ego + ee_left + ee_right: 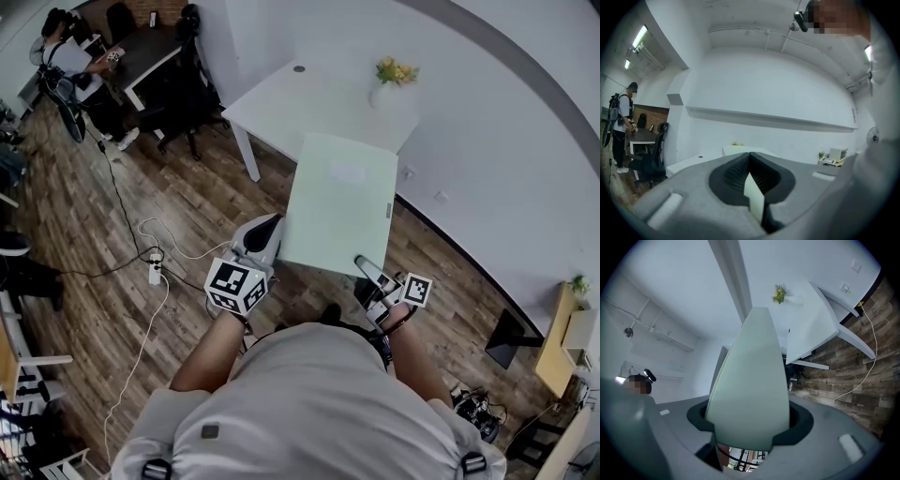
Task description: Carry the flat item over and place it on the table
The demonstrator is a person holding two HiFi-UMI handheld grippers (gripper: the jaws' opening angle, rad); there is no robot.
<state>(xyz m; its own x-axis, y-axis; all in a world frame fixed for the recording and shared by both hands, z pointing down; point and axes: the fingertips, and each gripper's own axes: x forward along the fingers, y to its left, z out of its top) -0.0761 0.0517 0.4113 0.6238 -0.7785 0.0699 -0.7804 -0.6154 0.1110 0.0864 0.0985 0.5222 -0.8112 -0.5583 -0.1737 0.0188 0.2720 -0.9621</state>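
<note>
A pale green flat board [337,202] hangs level above the wooden floor, held by its near edge. My left gripper [265,246] is shut on its near left corner, and my right gripper [368,270] is shut on its near right corner. In the left gripper view the board [753,199] shows edge-on as a thin pale strip between the dark pads of the left gripper [752,187]. In the right gripper view the board [750,376] fills the gap of the right gripper [745,427] and stretches away. The white table [300,98] stands just beyond the board's far edge.
A white vase of yellow flowers [392,80] stands on the table's right end. A white cable and power strip [155,270] lie on the floor at the left. A person [70,66] stands by a dark desk and office chair [183,103] at far left. The curved white wall [497,169] runs along the right.
</note>
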